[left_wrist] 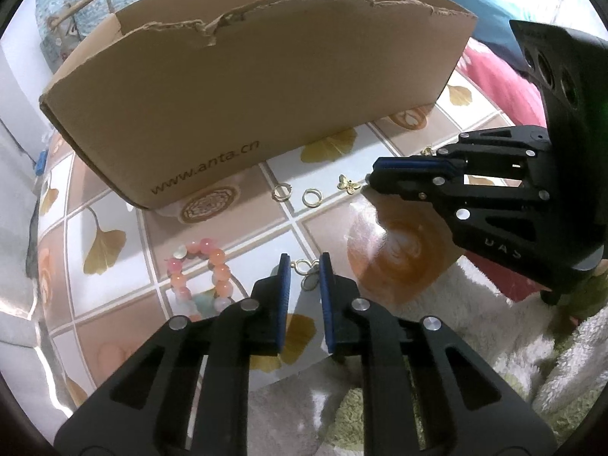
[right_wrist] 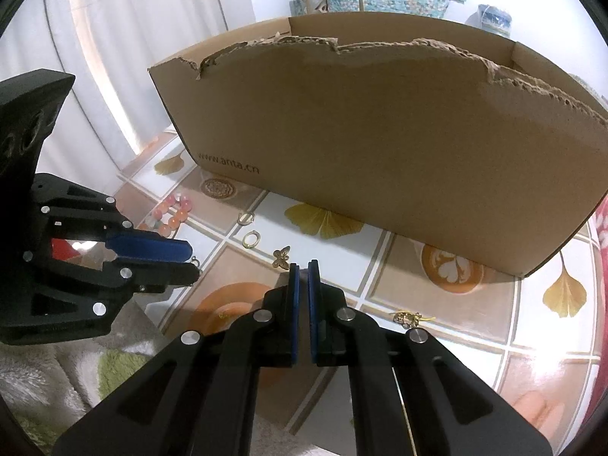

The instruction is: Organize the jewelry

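Observation:
My left gripper [left_wrist: 305, 263] points down at a small gold-hooked pendant [left_wrist: 309, 282] on the tiled tablecloth. Its jaws stand narrow around the pendant, and a sliver of cloth shows between the left pad and the stone. In the right wrist view the left gripper [right_wrist: 194, 263] has the pendant's hook at its tips. My right gripper [right_wrist: 303, 266] is shut with nothing in it, its tip [left_wrist: 370, 179] just right of a gold butterfly charm [left_wrist: 349, 184]. Two gold rings [left_wrist: 282, 192] [left_wrist: 311, 197] lie left of the charm. A pink and orange bead bracelet [left_wrist: 201, 277] lies left of my left fingers.
A tall open cardboard box [left_wrist: 266, 95] with a torn rim stands right behind the jewelry. A small gold chain piece [right_wrist: 408, 318] lies right of my right gripper. A fluffy white and green cloth [left_wrist: 475, 323] covers the near table edge.

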The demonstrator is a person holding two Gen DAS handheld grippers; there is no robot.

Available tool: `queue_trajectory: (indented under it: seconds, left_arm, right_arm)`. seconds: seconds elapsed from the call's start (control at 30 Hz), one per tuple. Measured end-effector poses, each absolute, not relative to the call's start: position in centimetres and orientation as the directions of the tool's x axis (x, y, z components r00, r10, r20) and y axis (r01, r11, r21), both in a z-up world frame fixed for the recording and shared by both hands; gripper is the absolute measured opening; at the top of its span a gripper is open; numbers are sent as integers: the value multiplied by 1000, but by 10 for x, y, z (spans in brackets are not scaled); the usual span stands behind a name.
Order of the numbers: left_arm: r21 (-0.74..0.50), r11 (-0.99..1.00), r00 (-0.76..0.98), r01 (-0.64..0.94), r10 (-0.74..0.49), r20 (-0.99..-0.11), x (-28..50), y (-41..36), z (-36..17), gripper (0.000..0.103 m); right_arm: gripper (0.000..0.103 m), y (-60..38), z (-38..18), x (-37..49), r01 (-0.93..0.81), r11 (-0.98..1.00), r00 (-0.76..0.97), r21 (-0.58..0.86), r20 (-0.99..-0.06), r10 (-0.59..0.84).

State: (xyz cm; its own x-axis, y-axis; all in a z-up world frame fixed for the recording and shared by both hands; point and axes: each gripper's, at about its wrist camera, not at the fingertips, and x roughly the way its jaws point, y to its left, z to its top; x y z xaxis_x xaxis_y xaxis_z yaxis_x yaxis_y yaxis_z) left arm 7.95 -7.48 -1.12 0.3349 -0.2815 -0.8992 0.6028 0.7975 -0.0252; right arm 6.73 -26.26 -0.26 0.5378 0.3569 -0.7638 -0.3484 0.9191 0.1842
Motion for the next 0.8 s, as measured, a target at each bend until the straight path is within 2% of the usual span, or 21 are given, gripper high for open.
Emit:
queue_trajectory:
  seconds: [0.23, 0.37, 0.53, 0.6, 0.67, 0.7, 0.8]
  left_arm:
    - [-16, 790, 345, 613, -286, -894, 77, -79, -13, 11]
    - [-8, 786, 353, 619, -287, -890, 78, -82, -14, 0]
    - [-27, 774, 346, 632, -314, -884, 76, -80, -12, 0]
    - [-33, 768, 338, 640, -320, -885, 75, -81, -10, 1]
    - [-37, 762, 329, 647, -323, -887, 74, -82, -9, 17]
    - [-31, 761, 330, 647, -317, -889, 73, -82, -9, 21]
    - [-20, 756, 317, 654, -298, -900, 71, -86, -14, 23]
  right_arm:
    - [5, -263, -3, 67, -346, 919, 540, 187, -762, 358]
    - [5, -263, -3, 67, -345, 920, 540, 187, -762, 357]
    - [5, -263, -2, 67, -345, 920, 539, 188, -762, 358]
    - [5, -263, -3, 67, -346, 920, 540, 186, -762, 357]
    - [5, -263, -3, 67, -346, 920, 540, 186, -762, 357]
    - [5, -263, -2, 67, -346, 920, 540, 187, -762, 358]
    - [5, -263, -2, 67, -344, 920, 540, 188, -762, 358]
